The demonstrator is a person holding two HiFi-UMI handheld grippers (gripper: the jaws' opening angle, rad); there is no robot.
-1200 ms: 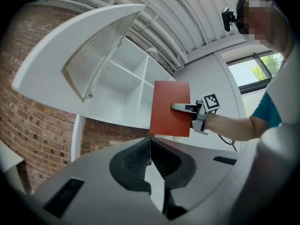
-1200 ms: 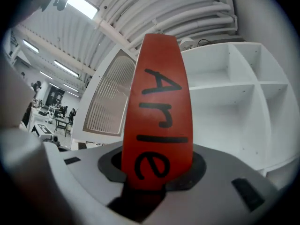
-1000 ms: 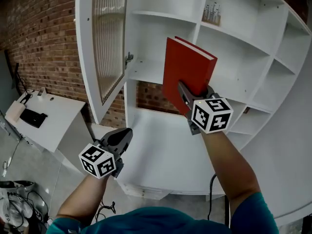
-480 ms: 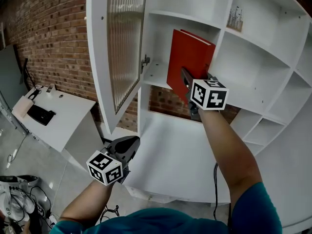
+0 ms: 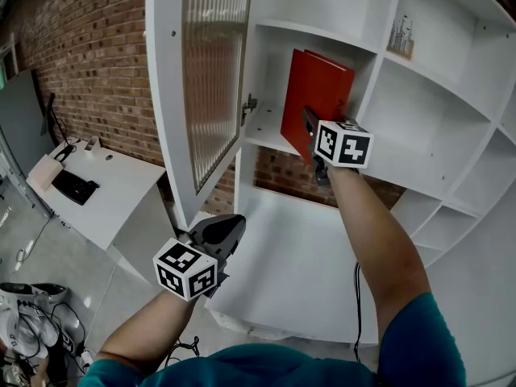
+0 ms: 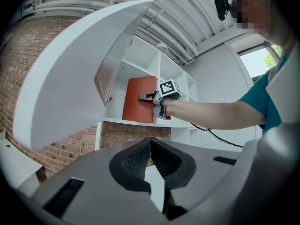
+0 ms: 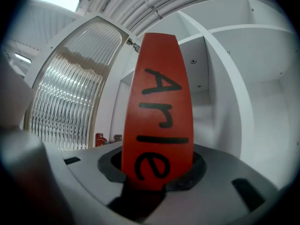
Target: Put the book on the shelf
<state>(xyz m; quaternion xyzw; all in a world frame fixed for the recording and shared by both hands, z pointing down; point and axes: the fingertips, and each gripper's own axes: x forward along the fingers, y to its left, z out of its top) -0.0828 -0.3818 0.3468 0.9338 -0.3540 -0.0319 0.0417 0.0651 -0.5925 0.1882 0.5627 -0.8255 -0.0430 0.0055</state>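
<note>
A tall white shelf of flat painted boards, split into open square compartments, fills most of the head view. Its door stands swung open at the left, a white frame round a pane of ribbed, rippled glass, hung on a small metal hinge. Behind the shelf runs a rough red brick wall.

The right hand-held gripper is clamped on the lower part of the red book. The book is thin, stiff and matte, with black hand-drawn letters on the side facing that gripper's camera. It stands upright at the mouth of the compartment just behind the open door, close to the upright divider on its right. Its bottom edge sits about level with the front edge of the shelf board; whether it touches the board is hard to tell.

The left hand-held gripper hangs low, well below the door, its ridged black pads pressed together with nothing between them.

Far left, a white tabletop carries a flat black object near its left edge. A small pale item stands in an upper right compartment. A thin black cable hangs below the right forearm.
</note>
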